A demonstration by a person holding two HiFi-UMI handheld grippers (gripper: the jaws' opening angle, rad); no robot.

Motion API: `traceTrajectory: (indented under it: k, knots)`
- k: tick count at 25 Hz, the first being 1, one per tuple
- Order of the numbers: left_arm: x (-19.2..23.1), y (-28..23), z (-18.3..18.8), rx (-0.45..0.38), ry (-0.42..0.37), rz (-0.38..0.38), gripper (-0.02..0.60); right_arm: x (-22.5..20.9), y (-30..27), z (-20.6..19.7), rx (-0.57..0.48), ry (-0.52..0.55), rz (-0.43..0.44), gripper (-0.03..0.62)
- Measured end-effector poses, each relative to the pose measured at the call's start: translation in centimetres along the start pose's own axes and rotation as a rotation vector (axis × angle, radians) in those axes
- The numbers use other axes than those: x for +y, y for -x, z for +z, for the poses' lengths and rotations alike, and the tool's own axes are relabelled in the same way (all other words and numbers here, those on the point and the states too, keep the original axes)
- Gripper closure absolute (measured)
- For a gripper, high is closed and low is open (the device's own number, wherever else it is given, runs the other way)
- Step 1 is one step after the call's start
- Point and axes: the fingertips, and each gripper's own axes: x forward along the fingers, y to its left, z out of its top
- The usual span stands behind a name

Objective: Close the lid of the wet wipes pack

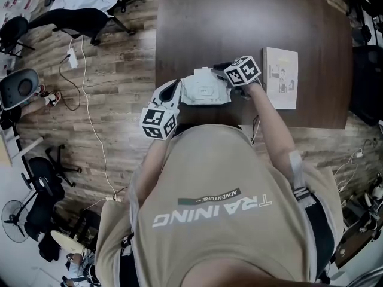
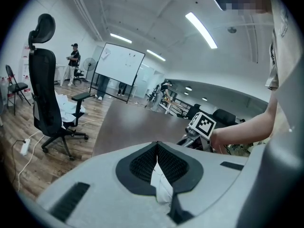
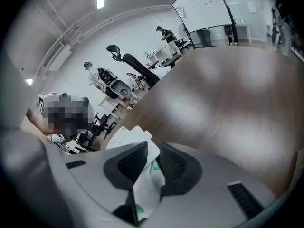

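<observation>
Left tongs [image 1: 175, 94] are sitting at the left end of the wipes pack [image 1: 205, 90], pinched shut on a thin white fold of its wrapper, per the left gripper view. Pack is lying on the surface [image 1: 239, 17] by the edge nearest the person, long axis running left-right btw the two tools. Small white tab sticking out at the pack's far side is prob. the lid [image 1: 203, 72], flipped open, but it's too small to be sure. Right tongs [image 1: 226, 79] are biting the pack's right end, jaws slightly apart w/ white film and green print wedged btw them. Booklet [image 1: 281, 78] is lying right of the pack, apart from it. Both tools are sitting about equally near, one per end. Lid is lying beyond both, toward the pack's far long side, so whichever lets go is going to be reaching over the pack's middle to press it down.
</observation>
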Motion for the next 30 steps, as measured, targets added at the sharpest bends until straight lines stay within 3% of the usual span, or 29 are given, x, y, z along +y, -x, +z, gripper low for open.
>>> traceTrajectory:
  k: [3,18,30]
  knots:
    - [-0.2,-0.1,-0.1,0.004,-0.007,0.005,0.571,0.2,-0.1,0.1,-0.008,-0.038,0.053,0.516]
    - [-3.0,0.3,0.3,-0.026,-0.043,0.003,0.571,2.6,3.6,1.3,-0.116,0.258,-0.131,0.557]
    - [-3.3,2.6,0.0,-0.055,-0.041,0.015,0.571,6.3,5.2,-0.3,-0.158,0.263,-0.109,0.556]
